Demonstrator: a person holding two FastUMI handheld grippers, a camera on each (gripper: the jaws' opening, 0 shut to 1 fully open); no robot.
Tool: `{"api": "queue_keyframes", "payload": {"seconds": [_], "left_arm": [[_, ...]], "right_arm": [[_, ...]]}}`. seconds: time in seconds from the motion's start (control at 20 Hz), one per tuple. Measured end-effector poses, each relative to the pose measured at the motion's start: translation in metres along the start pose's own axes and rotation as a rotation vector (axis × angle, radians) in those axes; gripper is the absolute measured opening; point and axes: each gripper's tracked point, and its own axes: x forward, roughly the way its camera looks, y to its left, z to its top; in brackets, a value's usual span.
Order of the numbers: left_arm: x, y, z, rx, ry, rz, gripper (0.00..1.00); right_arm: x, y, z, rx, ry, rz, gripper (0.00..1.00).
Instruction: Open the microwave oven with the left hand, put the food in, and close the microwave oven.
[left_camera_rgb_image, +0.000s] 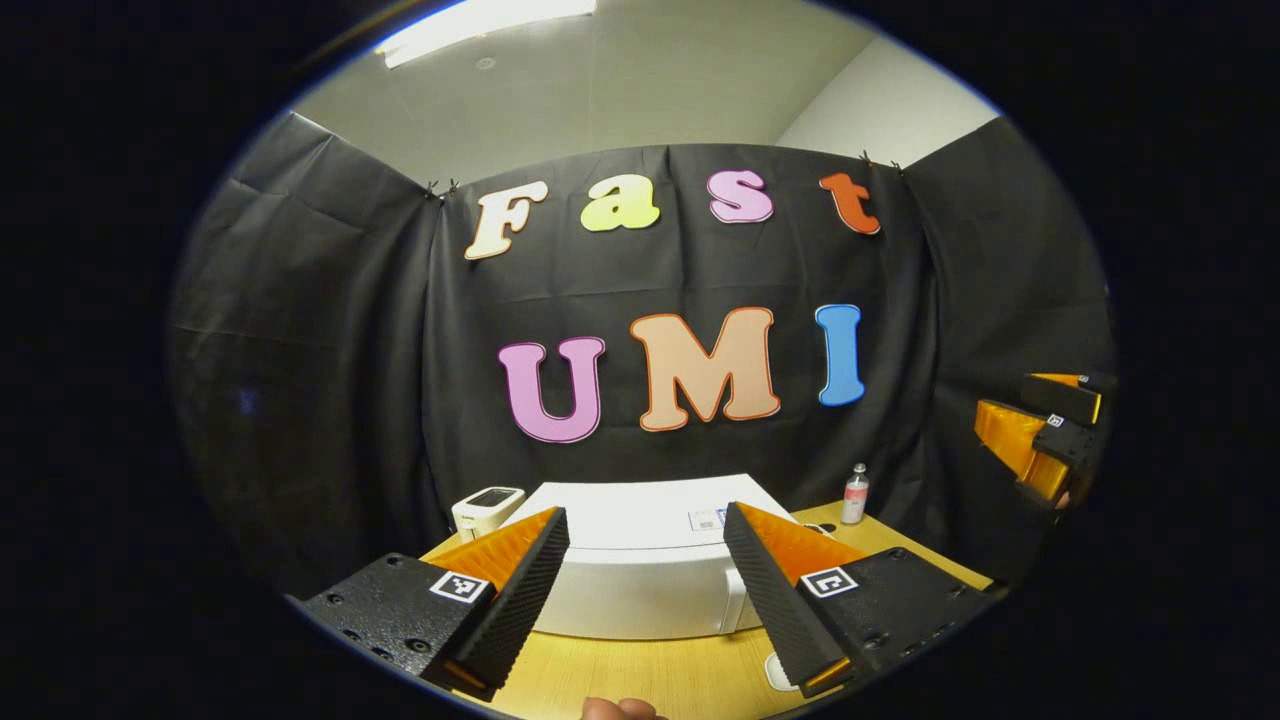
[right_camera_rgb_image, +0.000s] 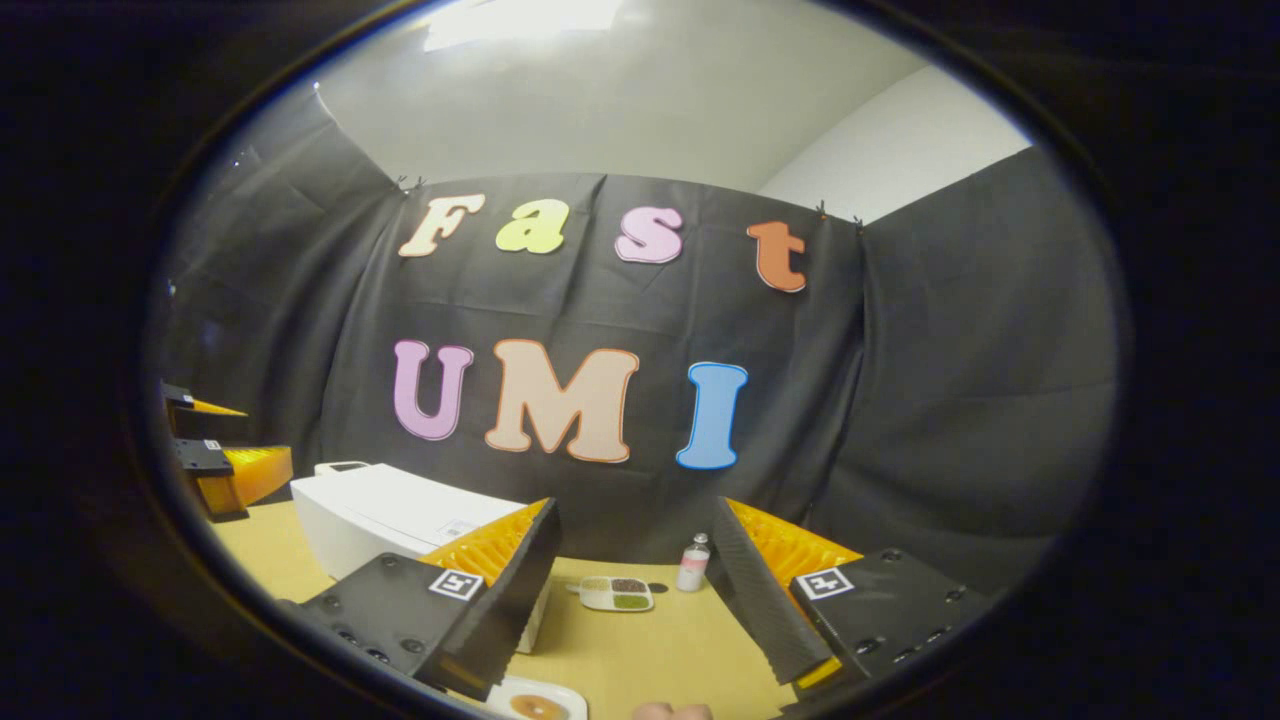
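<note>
The white microwave (left_camera_rgb_image: 640, 575) stands on the wooden table straight ahead of my left gripper (left_camera_rgb_image: 645, 515), its door closed and a vertical handle (left_camera_rgb_image: 737, 600) at its right side. My left gripper is open and empty, short of the microwave. In the right gripper view the microwave (right_camera_rgb_image: 390, 520) is at the left. A white plate with a round brown food item (right_camera_rgb_image: 535, 703) lies just below my right gripper (right_camera_rgb_image: 635, 510), which is open and holds nothing. Each gripper shows at the other view's edge: the right gripper (left_camera_rgb_image: 1050, 430) and the left gripper (right_camera_rgb_image: 215, 455).
A small bottle (right_camera_rgb_image: 692, 563) and a divided white dish with dark and green fillings (right_camera_rgb_image: 615, 593) sit near the back cloth. A small white device (left_camera_rgb_image: 487, 508) stands left of the microwave. A fingertip (left_camera_rgb_image: 620, 708) shows at the bottom edge.
</note>
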Motion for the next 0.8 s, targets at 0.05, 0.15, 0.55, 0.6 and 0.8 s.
{"api": "queue_keyframes", "payload": {"seconds": [0.05, 0.15, 0.55, 0.6, 0.8], "left_arm": [[0.006, -0.002, -0.005, 0.008, 0.003, -0.005, 0.98], [0.021, -0.012, -0.02, 0.007, 0.017, -0.022, 0.98], [0.069, -0.07, -0.119, 0.002, 0.203, -0.095, 0.98], [0.074, -0.076, -0.13, 0.0, 0.222, -0.102, 0.98], [0.087, -0.105, -0.193, -0.052, 0.401, -0.138, 0.98]], "right_arm": [[0.001, 0.0, -0.002, 0.0, 0.005, 0.0, 0.96], [0.002, -0.001, -0.003, -0.001, 0.008, 0.002, 0.97], [-0.003, -0.026, -0.003, -0.036, 0.014, -0.027, 0.96], [-0.005, -0.03, -0.001, -0.038, 0.014, -0.029, 0.96], [-0.012, -0.045, -0.002, -0.061, 0.016, -0.046, 0.96]]}}
